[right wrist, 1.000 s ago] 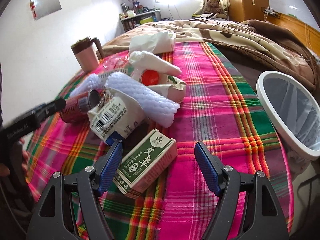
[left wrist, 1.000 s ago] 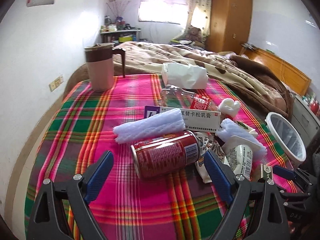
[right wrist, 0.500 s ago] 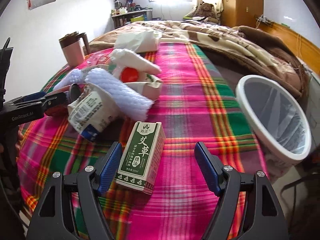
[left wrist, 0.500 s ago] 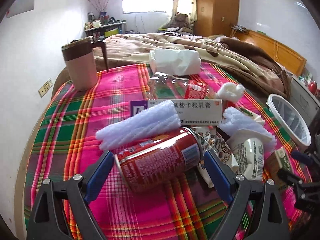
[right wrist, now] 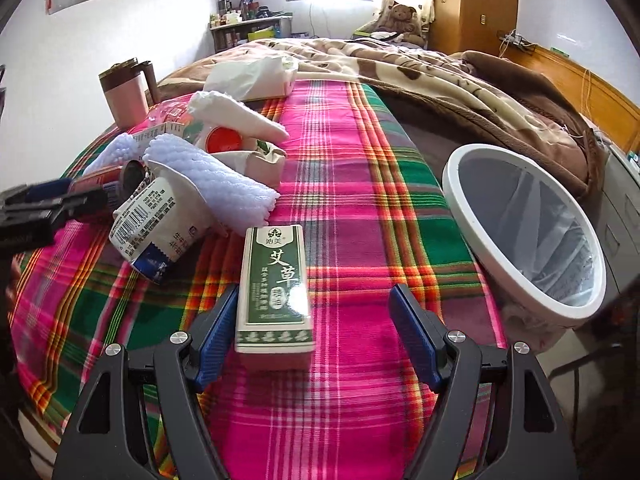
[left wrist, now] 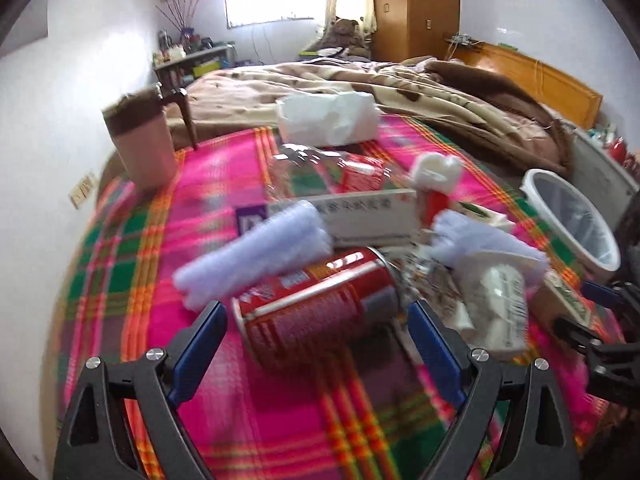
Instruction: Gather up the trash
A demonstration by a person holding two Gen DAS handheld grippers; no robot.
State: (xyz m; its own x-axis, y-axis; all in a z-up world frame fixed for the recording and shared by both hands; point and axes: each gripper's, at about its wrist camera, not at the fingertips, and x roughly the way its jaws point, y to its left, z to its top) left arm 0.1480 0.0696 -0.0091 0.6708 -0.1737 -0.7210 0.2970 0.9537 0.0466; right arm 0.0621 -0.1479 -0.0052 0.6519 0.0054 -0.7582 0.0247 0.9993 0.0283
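Observation:
A red drink can [left wrist: 316, 304] lies on its side on the plaid cloth, between the blue pads of my left gripper [left wrist: 316, 340], which is open and not pressing it. A green and white carton [right wrist: 274, 288] lies lengthwise between the pads of my right gripper [right wrist: 316, 328], close to the left pad, with a wide gap to the right one; that gripper is open too. A pile of trash sits behind: white foam sleeves [left wrist: 256, 248], a crumpled milk carton [right wrist: 160, 224], a long white box [left wrist: 368, 216], a clear bottle [left wrist: 320, 164].
A white-rimmed bin [right wrist: 524, 228] with a plastic liner stands off the cloth's right edge. A pink tumbler [left wrist: 140, 144] and a tissue pack [left wrist: 328, 118] stand farther back. Beyond is a bed with a brown blanket [right wrist: 420, 68]. My left gripper [right wrist: 36, 208] shows at the right view's left.
The left gripper has closed in on the red can, which now lies between its pads. The right gripper has swung so the green carton lines up lengthwise between its pads.

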